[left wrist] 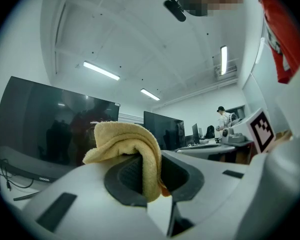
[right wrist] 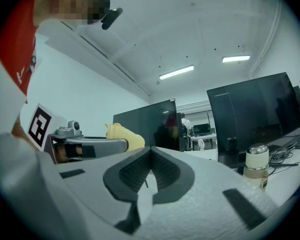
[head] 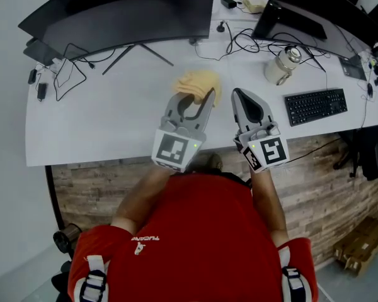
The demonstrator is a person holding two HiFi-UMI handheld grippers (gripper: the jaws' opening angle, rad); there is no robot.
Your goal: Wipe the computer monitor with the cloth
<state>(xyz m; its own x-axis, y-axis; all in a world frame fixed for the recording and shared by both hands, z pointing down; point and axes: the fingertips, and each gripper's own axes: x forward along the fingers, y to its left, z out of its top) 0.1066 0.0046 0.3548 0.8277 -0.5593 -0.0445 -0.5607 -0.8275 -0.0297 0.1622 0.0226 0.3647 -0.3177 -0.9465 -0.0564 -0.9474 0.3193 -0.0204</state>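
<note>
Left hand-held gripper is clamped on the yellow cloth, held over the desk near its front edge. Right hand-held gripper sits just beside it at 3 o'clock, jaws pressed together on nothing. The wide curved monitor lies at about 11 o'clock from the cloth, well apart, long axis running 9-to-3 along the desk's far edge, so the left side is nearer and the reach likely goes forward-left; a second monitor is at 1 o'clock.
</note>
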